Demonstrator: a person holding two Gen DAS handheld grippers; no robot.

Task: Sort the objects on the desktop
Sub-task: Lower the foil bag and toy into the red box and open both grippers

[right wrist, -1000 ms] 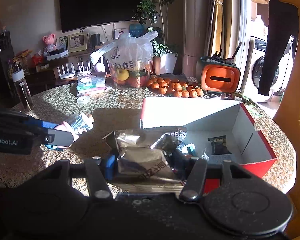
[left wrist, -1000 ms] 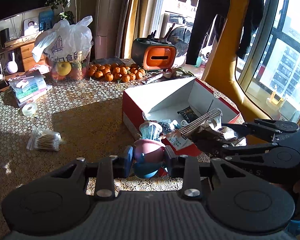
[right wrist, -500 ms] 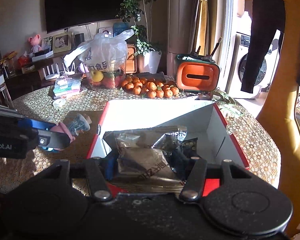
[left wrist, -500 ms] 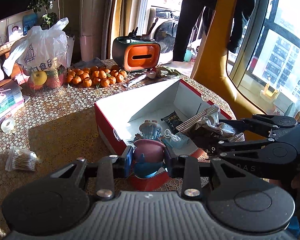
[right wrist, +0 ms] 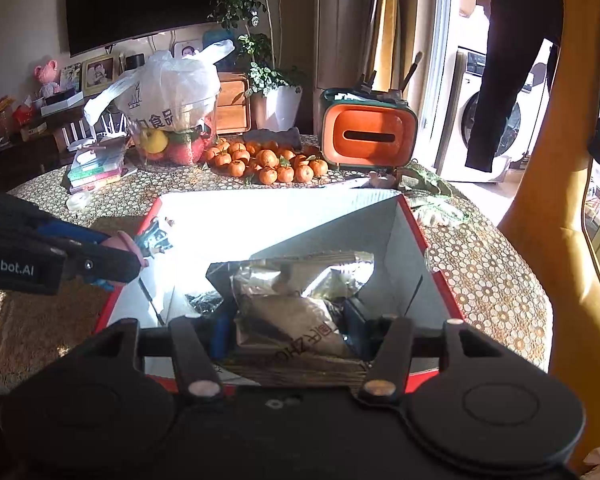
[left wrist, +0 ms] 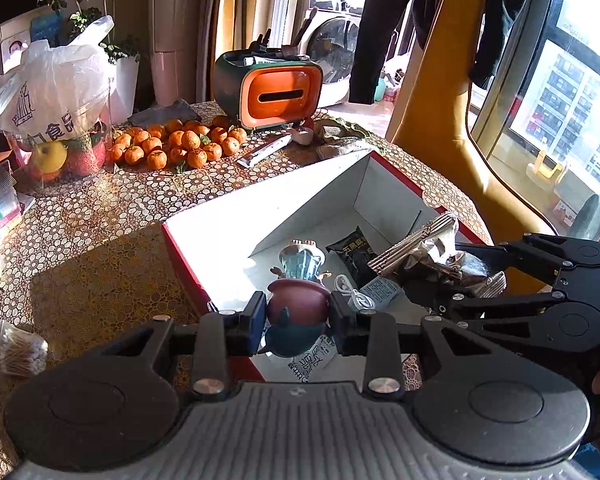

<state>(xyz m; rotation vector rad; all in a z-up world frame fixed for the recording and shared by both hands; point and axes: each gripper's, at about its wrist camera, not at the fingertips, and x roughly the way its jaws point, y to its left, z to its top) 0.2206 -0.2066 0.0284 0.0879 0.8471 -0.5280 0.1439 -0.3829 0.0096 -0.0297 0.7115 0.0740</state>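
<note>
Left gripper [left wrist: 297, 317]: jaws clamped on a small pink-and-teal figurine [left wrist: 298, 304], held above the near left edge of the red cardboard box with white interior [left wrist: 300, 200]. Right gripper [right wrist: 288, 330]: jaws clamped on a crinkled silver foil packet [right wrist: 296, 300], held over the box's interior. Inside the box: black snack sachet [left wrist: 350, 250], white coiled cable [left wrist: 354, 292]. Mandarins [left wrist: 176, 146] lie at the far table edge.

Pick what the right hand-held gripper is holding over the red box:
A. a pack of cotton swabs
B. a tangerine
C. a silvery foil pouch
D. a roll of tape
C: the right hand-held gripper is shut on the foil pouch, above the open box.
</note>
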